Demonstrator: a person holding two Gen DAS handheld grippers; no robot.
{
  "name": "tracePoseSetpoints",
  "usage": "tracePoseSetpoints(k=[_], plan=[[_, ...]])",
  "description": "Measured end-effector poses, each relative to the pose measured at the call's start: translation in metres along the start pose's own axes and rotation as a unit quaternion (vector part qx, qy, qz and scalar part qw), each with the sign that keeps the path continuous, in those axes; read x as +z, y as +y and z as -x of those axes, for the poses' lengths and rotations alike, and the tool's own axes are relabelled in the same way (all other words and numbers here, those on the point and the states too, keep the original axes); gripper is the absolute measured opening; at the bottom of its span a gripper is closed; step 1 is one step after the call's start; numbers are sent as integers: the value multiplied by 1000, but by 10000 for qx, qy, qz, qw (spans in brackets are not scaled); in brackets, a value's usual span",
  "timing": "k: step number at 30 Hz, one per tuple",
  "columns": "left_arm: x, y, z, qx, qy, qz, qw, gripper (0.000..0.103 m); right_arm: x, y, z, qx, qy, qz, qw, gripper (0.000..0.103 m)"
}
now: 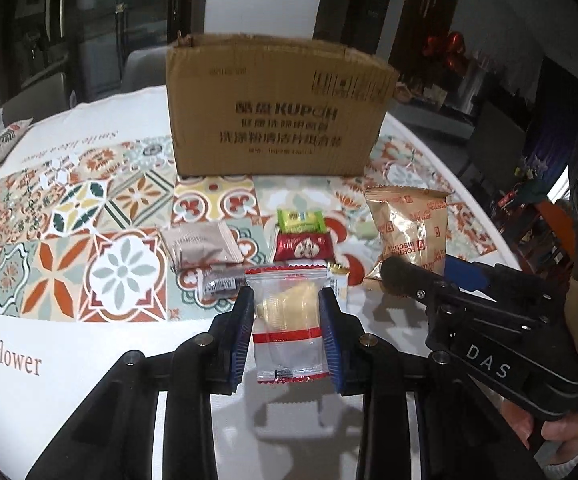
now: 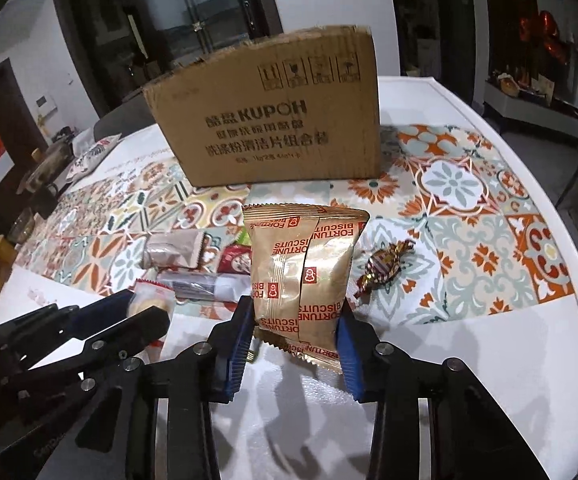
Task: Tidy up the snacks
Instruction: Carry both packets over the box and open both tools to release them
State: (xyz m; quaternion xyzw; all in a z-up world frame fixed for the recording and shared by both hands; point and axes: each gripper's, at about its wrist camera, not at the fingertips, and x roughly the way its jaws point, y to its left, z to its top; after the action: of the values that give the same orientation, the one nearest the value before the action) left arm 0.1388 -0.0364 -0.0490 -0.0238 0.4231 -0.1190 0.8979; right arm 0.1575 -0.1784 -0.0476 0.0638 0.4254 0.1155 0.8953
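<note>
Left tongs (image 1: 287, 316) are clamped on a clear red-striped packet (image 1: 289, 332), holding it just above the desk (image 1: 89, 380), pale snack visible inside. Right tongs (image 2: 297, 344) are clamped on the gold biscuit bag (image 2: 305, 272), lifted upright off the cloth. Behind both stands the cardboard box (image 1: 273, 112). Still lying on the patterned cloth: a beige packet (image 1: 201, 244), a red packet (image 1: 304, 248), a green one (image 1: 301, 221), and a twisted candy (image 2: 385, 266) beside the gold bag.

Matt brown corrugated cardboard box (image 2: 273, 120); glossy gold foil biscuit packet (image 2: 305, 276); clear, shiny plastic snack pouch (image 1: 289, 320); ribbed blue pads (image 1: 331, 332).
</note>
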Motion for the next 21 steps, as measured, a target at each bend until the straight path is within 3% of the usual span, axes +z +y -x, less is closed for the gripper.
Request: tracePoseSetpoints(k=[11, 21], plan=[[41, 7, 51, -103, -781, -54, 9969, 32, 36, 16, 41, 41, -616, 231, 9978, 40], [90, 6, 76, 20, -1376, -278, 9901, 32, 84, 23, 64, 129, -1066, 349, 9936, 40]])
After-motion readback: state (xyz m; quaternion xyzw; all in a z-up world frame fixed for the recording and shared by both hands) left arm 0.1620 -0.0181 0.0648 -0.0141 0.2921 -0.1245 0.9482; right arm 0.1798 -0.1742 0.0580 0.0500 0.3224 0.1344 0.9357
